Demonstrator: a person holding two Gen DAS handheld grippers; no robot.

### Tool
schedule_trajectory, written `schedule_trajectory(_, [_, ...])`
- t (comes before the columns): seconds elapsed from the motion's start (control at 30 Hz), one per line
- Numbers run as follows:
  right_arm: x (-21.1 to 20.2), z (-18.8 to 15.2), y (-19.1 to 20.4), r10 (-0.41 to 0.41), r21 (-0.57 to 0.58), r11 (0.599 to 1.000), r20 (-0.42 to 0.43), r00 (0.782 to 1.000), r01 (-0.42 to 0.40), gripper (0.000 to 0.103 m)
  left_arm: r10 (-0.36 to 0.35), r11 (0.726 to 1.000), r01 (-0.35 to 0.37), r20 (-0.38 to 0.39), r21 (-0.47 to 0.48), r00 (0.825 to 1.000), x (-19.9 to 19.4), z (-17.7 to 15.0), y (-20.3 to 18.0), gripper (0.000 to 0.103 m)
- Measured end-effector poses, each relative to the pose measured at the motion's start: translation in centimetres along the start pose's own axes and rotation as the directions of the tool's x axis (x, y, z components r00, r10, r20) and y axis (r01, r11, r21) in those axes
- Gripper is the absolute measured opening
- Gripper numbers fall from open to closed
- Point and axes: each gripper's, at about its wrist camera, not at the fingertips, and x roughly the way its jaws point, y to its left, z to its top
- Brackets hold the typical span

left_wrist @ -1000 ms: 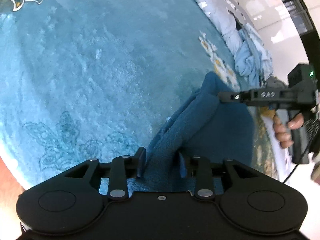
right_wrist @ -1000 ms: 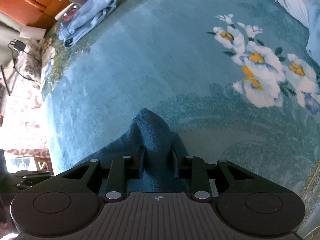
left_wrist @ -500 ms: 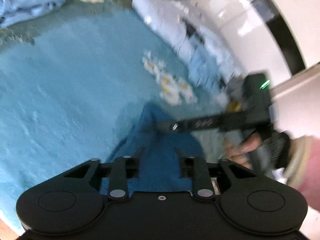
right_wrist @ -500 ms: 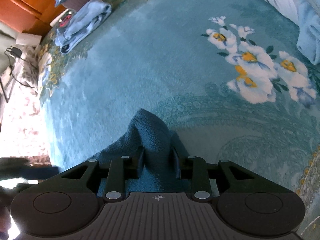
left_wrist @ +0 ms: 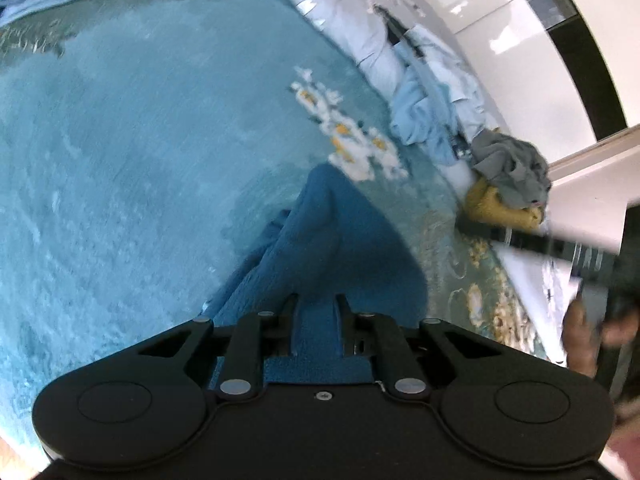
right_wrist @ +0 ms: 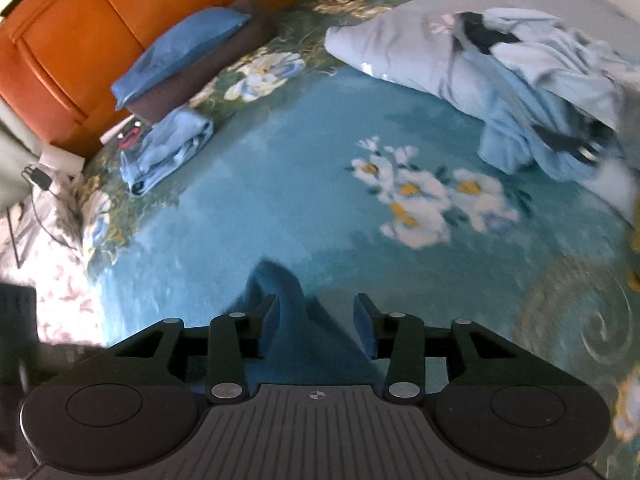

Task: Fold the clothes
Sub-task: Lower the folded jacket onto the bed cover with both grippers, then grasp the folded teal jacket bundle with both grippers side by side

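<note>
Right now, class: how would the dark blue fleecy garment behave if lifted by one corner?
The dark blue fleecy garment already sags in folds from the left claw, so it is probably floppy. Its fuzzy nap likely resists slipping. It looks light.

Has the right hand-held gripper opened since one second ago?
Yes. The right hand-held gripper now stands open, its fingers apart from the dark blue cloth, which earlier they pinched.
</note>
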Motion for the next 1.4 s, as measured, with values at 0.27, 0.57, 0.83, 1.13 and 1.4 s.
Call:
schedule_trajectory(0.27, [1.6, -4.6, 0.5, -0.049, 0.068, 0.996, -0.106, 0.993, 0.057, 0.009, 0.115, 0.984, -0.112, -0.016, 0.137, 0.993, 0.0, -0.8, -1.3, 0.009])
schedule_trajectory(0.57, [4.6, -4.5, -0.1, -0.070, 0.075, 0.994, -0.186, 0.980, 0.085, 0.007, 0.146, 0.986, -0.141, -0.048, 0.084, 0.988, 1.5, -0.7, 0.4, 0.009])
schedule_trajectory(0.83, [4.3, -4.6, -0.4, -0.046, 0.095, 0.993, -0.186, 0.982, 0.064, 0.008, 0.111, 0.989, -0.106, -0.045, 0.106, 0.993, 1.0, 0.4, 0.1, 0.008])
schedule_trajectory(1.13, [-2.2, -8.4, -1.0, -0.016, 0.338, 0.941, 0.061, 0.998, -0.005, 0.024, 0.036, 0.976, -0.028, -0.031, 0.215, 0.999, -0.5, 3.6, -1.6, 0.035])
schedule_trajectory(1.4, [-1.3, -19.7, 1.0, -0.012, 0.718, 0.690, 0.135, 0.991, -0.089, 0.073, -0.006, 0.944, 0.083, -0.235, 0.320, 0.972, 4.5, 6.4, 1.0, 0.064])
